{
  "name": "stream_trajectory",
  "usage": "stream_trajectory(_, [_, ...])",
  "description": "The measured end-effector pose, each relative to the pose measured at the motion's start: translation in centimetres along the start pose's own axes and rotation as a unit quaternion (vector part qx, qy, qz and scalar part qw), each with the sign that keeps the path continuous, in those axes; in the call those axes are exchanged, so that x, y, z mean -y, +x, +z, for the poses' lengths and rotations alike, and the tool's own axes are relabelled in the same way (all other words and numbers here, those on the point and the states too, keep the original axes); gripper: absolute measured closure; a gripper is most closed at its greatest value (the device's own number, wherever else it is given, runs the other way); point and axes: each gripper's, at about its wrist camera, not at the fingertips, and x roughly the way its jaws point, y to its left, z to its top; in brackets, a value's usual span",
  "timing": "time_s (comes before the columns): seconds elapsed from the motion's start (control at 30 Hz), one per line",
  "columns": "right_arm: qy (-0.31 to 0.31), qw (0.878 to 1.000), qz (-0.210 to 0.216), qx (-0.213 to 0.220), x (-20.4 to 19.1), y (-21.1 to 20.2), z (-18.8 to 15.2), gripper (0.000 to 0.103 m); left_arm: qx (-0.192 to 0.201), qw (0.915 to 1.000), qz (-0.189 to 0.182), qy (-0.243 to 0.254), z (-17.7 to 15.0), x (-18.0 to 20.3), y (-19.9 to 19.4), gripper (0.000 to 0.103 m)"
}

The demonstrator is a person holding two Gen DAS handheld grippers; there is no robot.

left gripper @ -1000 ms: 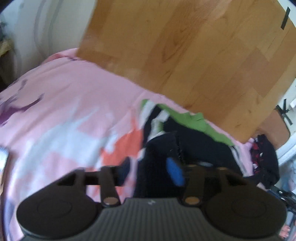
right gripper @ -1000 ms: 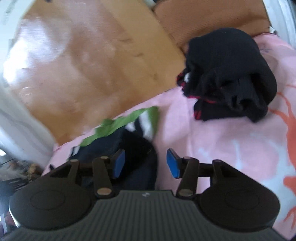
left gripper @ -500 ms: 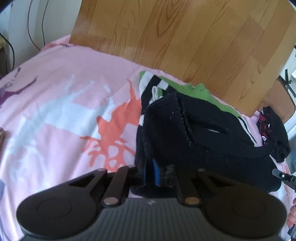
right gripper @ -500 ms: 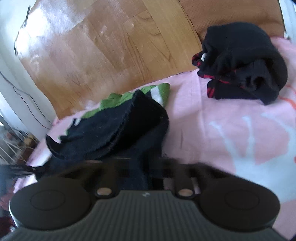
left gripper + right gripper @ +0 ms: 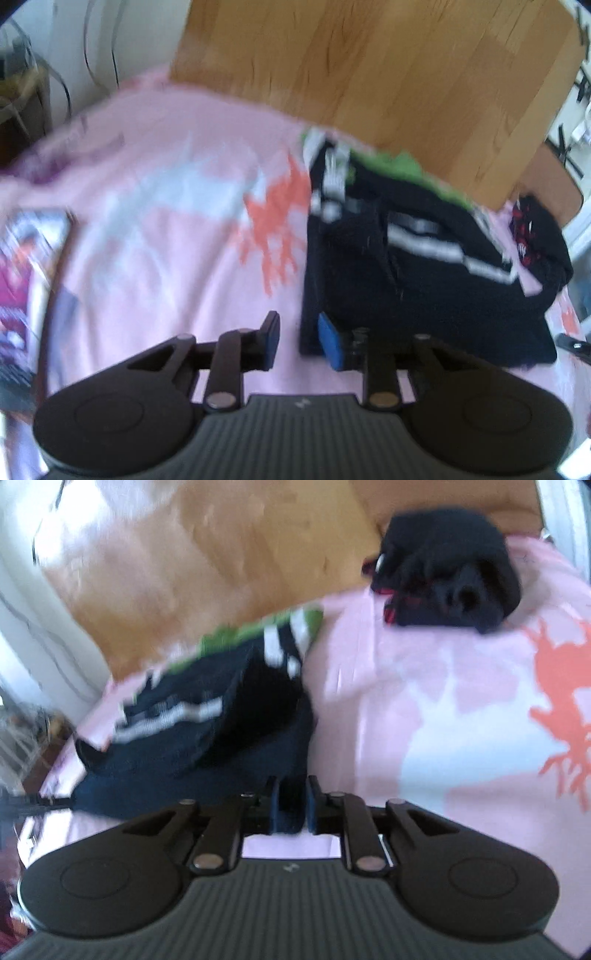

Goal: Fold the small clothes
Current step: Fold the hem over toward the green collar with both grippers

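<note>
Left gripper [image 5: 300,341]: jaws spread, nothing between the pads, right blue pad [image 5: 330,346] just at the near-left corner of the black garment [image 5: 406,280]. Left pad over bare pink sheet [image 5: 166,236].

Right gripper [image 5: 291,805]: jaws pinched on a fold of dark fabric at the near edge of the same garment [image 5: 229,746]; cloth visible between the pads. Tip of that gripper poking in at the right edge of the left view, by the garment's near-right corner.

Garment lying on the sheet, roughly rectangular from the left view, near edge fairly straight. White stripes and a green section toward the far side, up against the wooden board [image 5: 388,74]. Top layer partly lifted or bunched on the right-wrist side; motion blur, can't tell exact layering.

Farther out: second dark bundle with red trim [image 5: 447,565], crumpled, well apart from the striped piece, near the sheet's far edge. Coral print [image 5: 561,709] on the sheet between. Printed item [image 5: 22,280] at far left of the left view, too blurred to identify.
</note>
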Motion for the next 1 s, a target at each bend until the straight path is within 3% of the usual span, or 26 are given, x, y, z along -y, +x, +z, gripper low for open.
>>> stream_trajectory(0.07, [-0.015, 0.999, 0.0, 0.041, -0.4, -1.5, 1.1, 0.077, 0.025, 0.9997, 0.0, 0.007, 0.8, 0.3, -1.0, 0.077])
stream_trajectory(0.13, [-0.015, 0.998, 0.017, 0.055, -0.6, -2.0, 2.1, 0.074, 0.032, 0.9991, -0.026, 0.009, 1.7, 0.9, -1.2, 0.065])
stream_trajectory(0.23, [-0.002, 0.998, 0.057, 0.04, -1.3, -0.8, 2.8, 0.066, 0.017, 0.9982, -0.054, 0.02, 2.3, 2.5, 0.1, 0.048])
stream_trajectory(0.3, [-0.002, 0.997, 0.072, 0.014, -2.1, 0.7, 2.8, 0.062, -0.006, 0.9972, -0.066, 0.034, 2.5, 3.8, 1.6, 0.047])
stream_trajectory(0.37, [-0.016, 0.997, 0.074, -0.012, -3.0, 2.5, 2.6, 0.062, -0.032, 0.9965, -0.068, 0.036, 2.6, 4.6, 3.5, 0.051])
stream_trajectory(0.4, [-0.021, 0.997, 0.073, -0.022, -3.3, 3.5, 2.6, 0.062, -0.045, 0.9959, -0.072, 0.032, 2.9, 4.8, 4.6, 0.07])
stream_trajectory(0.43, [-0.022, 0.997, 0.075, -0.029, -3.5, 4.4, 2.7, 0.063, -0.06, 0.9949, -0.078, 0.026, 3.2, 4.7, 5.5, 0.096])
stream_trajectory(0.5, [-0.013, 0.996, 0.082, -0.038, -3.5, 6.1, 3.5, 0.096, -0.067, 0.9942, -0.084, 0.005, 4.4, 4.8, 7.2, 0.097])
stream_trajectory(0.6, [0.011, 0.997, 0.081, -0.013, -3.5, 8.4, 5.7, 0.096, -0.032, 0.9977, -0.056, -0.021, 6.5, 4.4, 8.0, 0.097])
stream_trajectory(0.7, [0.05, 0.998, 0.046, 0.012, -2.8, 10.7, 7.4, 0.09, -0.026, 0.9953, -0.036, -0.086, 8.2, 3.2, 9.0, 0.09])
stream_trajectory(0.77, [0.07, 0.997, 0.021, 0.007, -2.2, 10.9, 7.7, 0.081, -0.011, 0.9956, -0.028, -0.089, 8.2, 2.6, 8.3, 0.074])
stream_trajectory(0.8, [0.075, 0.997, 0.028, 0.008, -2.0, 10.5, 7.6, 0.068, 0.003, 0.9958, -0.03, -0.087, 7.9, 2.2, 7.7, 0.059])
stream_trajectory(0.83, [0.074, 0.996, 0.042, 0.018, -1.9, 9.5, 7.2, 0.063, 0.016, 0.9955, -0.025, -0.09, 7.5, 1.8, 7.1, 0.055])
stream_trajectory(1.0, [0.013, 0.998, 0.046, 0.042, -3.7, 6.6, 5.5, 0.06, 0.019, 0.9928, -0.047, -0.109, 5.7, 1.0, 6.6, 0.055])
